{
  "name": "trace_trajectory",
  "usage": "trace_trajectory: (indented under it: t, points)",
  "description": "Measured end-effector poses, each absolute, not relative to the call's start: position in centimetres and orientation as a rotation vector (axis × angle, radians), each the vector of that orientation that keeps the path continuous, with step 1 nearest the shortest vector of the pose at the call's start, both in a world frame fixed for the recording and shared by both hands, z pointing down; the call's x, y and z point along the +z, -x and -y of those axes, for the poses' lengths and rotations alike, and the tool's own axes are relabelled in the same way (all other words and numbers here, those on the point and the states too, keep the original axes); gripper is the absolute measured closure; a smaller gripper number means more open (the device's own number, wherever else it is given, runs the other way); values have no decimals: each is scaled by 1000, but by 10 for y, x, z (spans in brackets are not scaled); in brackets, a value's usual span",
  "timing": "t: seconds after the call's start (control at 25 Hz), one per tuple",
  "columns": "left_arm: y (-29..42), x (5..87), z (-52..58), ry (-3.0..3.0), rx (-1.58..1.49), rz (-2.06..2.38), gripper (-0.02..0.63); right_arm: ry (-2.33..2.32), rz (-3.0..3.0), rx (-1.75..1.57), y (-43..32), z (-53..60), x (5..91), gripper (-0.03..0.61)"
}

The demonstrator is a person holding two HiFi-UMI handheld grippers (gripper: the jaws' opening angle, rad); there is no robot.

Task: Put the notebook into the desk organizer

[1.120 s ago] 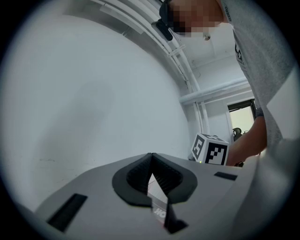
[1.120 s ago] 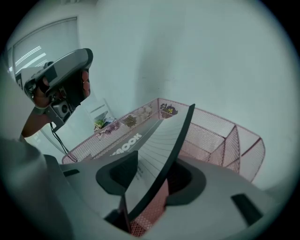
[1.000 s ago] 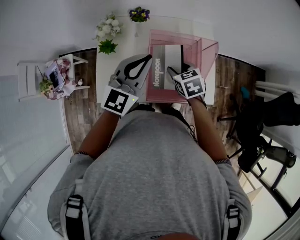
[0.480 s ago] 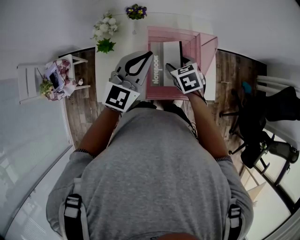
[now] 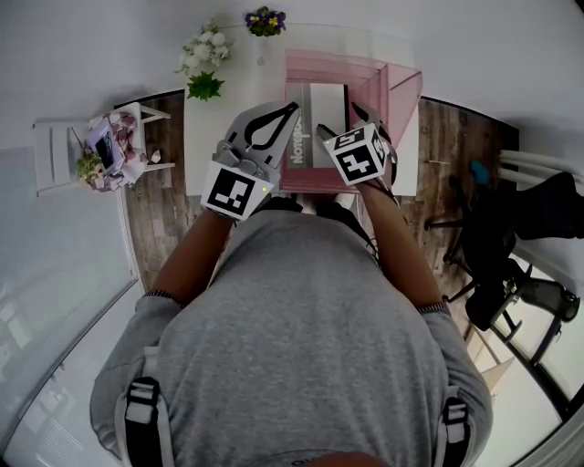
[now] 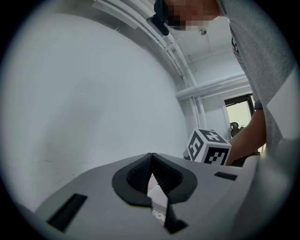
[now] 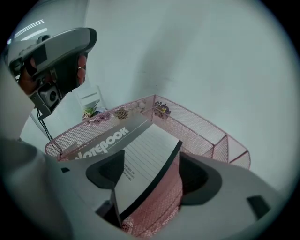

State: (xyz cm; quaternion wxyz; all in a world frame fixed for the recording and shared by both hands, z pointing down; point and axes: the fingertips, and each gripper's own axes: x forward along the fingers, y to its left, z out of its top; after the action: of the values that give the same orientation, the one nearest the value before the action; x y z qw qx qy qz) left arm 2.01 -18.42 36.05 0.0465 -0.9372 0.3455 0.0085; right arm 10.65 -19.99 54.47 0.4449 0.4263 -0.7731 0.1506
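Observation:
The grey-covered notebook (image 5: 324, 105) (image 7: 140, 150) lies tilted inside the pink mesh desk organizer (image 5: 365, 68) (image 7: 187, 126) on the white table. My right gripper (image 5: 339, 123) (image 7: 151, 159) points down into the organizer. Its jaws have just been opening and stand wide, with the notebook's near corner between them and no pad pressing on it. My left gripper (image 5: 294, 108) (image 6: 151, 155) hovers level to the left of the organizer, its tips together with nothing held. A strip of the notebook (image 6: 157, 213) shows under its jaws.
Two flower pots (image 5: 208, 59) (image 5: 266, 25) stand at the table's back edge. A small white stand with clutter (image 5: 100, 150) is on the left, a dark office chair (image 5: 511, 246) on the right. A white wall rises behind the table.
The right gripper's jaws have spread and let go of the notebook, which now sits a little deeper in the organizer. The left gripper has hardly moved.

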Motion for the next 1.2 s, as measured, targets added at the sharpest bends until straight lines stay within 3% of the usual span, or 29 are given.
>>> trace_trajectory:
  t: [0.36, 0.52, 1.2]
  points:
    - [-17, 362, 186, 2861, 27, -1130, 594, -1082, 2130, 420, -99, 202, 505, 206]
    - [-20, 357, 185, 2848, 35, -1141, 594, -1114, 2259, 446, -102, 200, 480, 242]
    - [-37, 344, 174, 2845, 65, -1184, 594, -1237, 2644, 193, -124, 175, 385, 572]
